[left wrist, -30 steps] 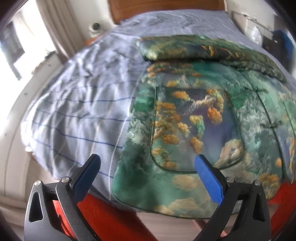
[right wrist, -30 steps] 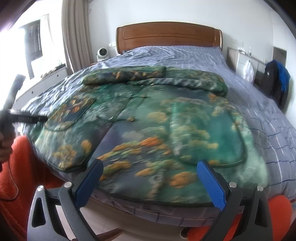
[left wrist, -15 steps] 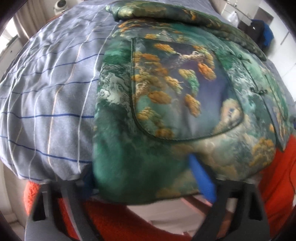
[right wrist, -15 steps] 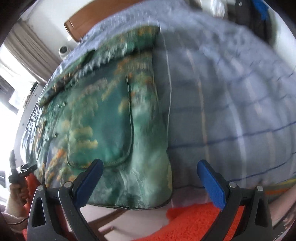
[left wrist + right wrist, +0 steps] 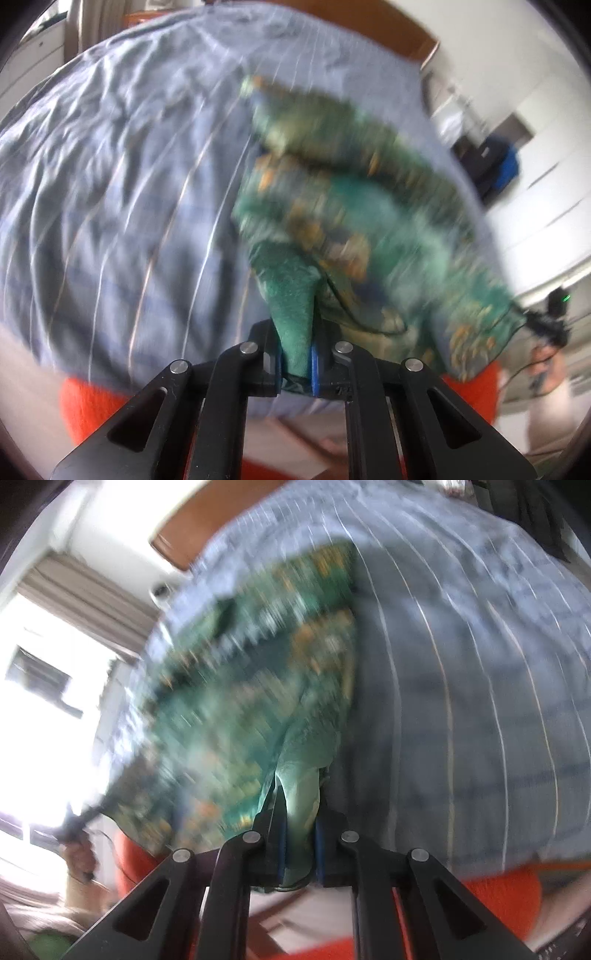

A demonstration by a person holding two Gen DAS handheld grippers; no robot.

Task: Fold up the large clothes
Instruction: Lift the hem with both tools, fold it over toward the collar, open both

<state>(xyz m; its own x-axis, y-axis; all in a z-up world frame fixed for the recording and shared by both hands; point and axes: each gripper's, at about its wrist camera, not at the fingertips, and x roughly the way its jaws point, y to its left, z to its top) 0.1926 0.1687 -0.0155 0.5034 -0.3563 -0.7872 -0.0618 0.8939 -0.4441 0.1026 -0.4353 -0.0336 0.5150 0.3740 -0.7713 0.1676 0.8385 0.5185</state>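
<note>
A large green garment [image 5: 351, 221] with orange and gold cloud patterns lies spread on the bed, blurred by motion. My left gripper [image 5: 295, 363] is shut on its near left hem corner, with green fabric pinched between the blue pads and pulled up into a peak. In the right wrist view the same garment [image 5: 240, 701] fills the left half. My right gripper [image 5: 299, 849] is shut on the near right hem corner, which is bunched between its pads. Both corners are lifted off the sheet.
The bed carries a grey-blue striped sheet [image 5: 129, 184] [image 5: 461, 664] and a wooden headboard [image 5: 192, 535]. Orange cloth [image 5: 85, 402] [image 5: 502, 893] lies below the bed's near edge. A dark bag [image 5: 495, 166] stands at the right wall. A bright window [image 5: 37, 701] and curtain [image 5: 92, 602] are at the left.
Both grippers went from wide open to shut on the garment's near hem corners. Both have risen and turned, and the hem has come up off the bed.
</note>
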